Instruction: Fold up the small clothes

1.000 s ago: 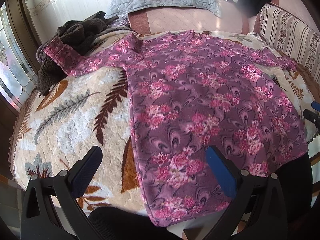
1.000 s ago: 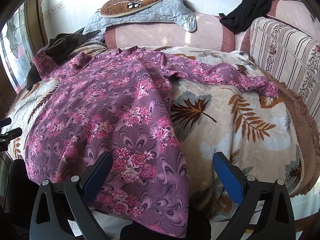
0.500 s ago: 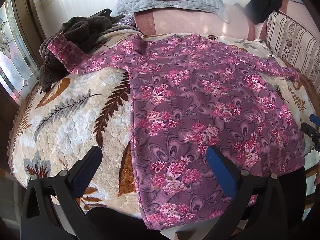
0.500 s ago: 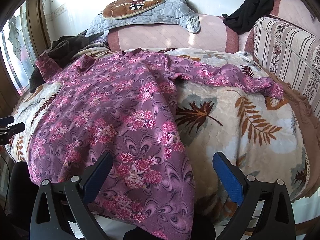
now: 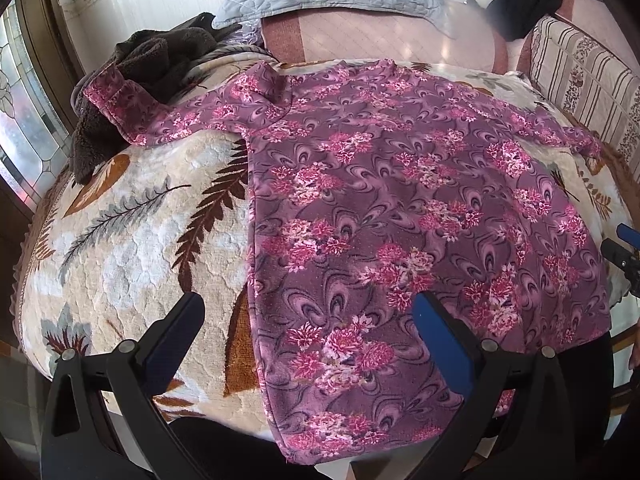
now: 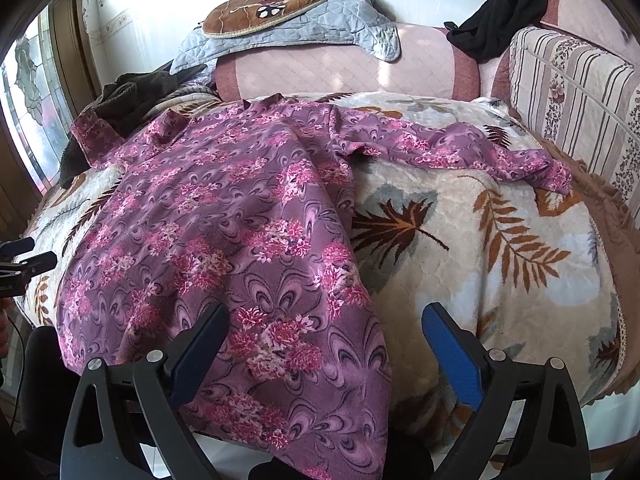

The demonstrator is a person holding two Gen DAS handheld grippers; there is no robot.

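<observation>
A purple long-sleeved top with pink flowers (image 5: 400,208) (image 6: 224,216) lies spread flat on a leaf-patterned blanket (image 5: 132,224) (image 6: 480,232). Its hem hangs over the near edge, and its sleeves reach out to both sides. My left gripper (image 5: 308,320) hovers open above the hem's left part, holding nothing. My right gripper (image 6: 324,332) is open above the hem's right corner, also holding nothing. The right gripper's tip (image 5: 624,248) shows at the right edge of the left wrist view. The left gripper's tip (image 6: 24,256) shows at the left edge of the right wrist view.
A dark brown fleecy garment (image 5: 152,60) (image 6: 132,96) lies heaped at the far left, under the left sleeve's cuff. A pink sofa back (image 6: 344,72) carries a grey quilted pad (image 6: 320,24) and a black garment (image 6: 504,4). A striped cushion (image 6: 576,92) stands on the right.
Both grippers have risen and moved slightly forward over the top, so more of it shows in each view. The top itself has not moved. Both grippers stay open.
</observation>
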